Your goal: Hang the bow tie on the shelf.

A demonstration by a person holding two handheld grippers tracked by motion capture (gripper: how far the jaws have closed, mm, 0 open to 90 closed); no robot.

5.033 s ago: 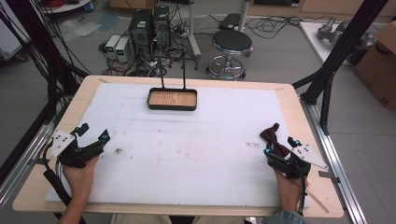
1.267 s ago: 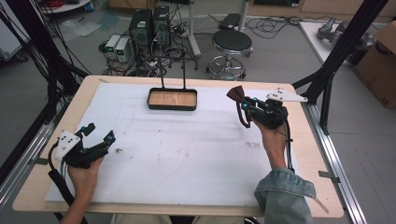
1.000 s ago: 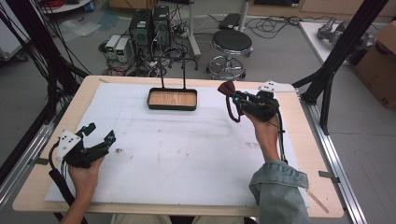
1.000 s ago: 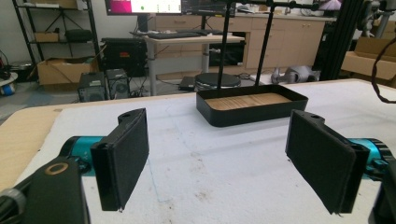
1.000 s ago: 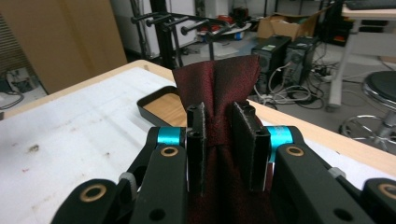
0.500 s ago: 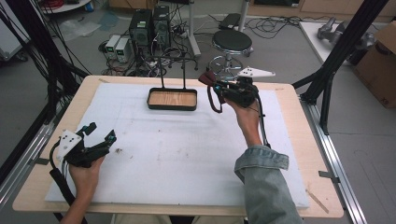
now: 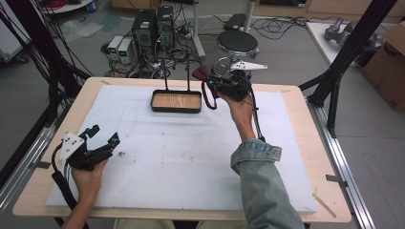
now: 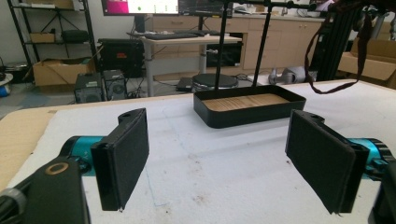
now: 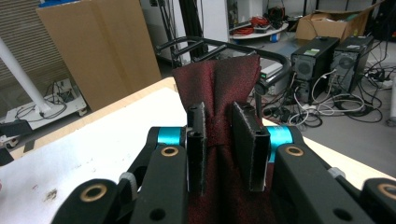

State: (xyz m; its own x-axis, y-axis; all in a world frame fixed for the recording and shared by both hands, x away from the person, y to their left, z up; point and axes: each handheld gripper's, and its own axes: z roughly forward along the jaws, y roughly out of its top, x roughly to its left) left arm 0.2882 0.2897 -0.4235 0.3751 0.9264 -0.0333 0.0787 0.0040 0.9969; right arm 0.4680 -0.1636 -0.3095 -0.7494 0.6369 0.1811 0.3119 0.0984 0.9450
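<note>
My right gripper (image 7: pixel 208 87) hangs above the back of the table, just right of the black tray (image 7: pixel 175 109). It is shut on a dark red bow tie (image 7: pixel 200 74), whose strap (image 7: pixel 206 99) loops down beside the tray's right end. In the right gripper view the jaws pinch the bow tie (image 9: pixel 219 79) at its knot, with the right gripper (image 9: pixel 227 140) pointing past the table's back edge. My left gripper (image 7: pixel 104 134) rests at the front left, open and holding nothing. From the left gripper (image 8: pixel 224 158), the wood-bottomed tray (image 8: pixel 247 114) stands ahead with two upright black rods.
A white foam mat (image 7: pixel 191 152) covers the wooden table. Behind the table stand a round stool (image 7: pixel 237 43) and computer towers (image 7: pixel 153 26). Black frame legs (image 7: pixel 334 76) rise at the right, and a cardboard box (image 7: pixel 387 57) sits farther right.
My right gripper has carried the bow tie from the front right of the table up and leftward to the tray's right end. The left gripper has stayed put.
</note>
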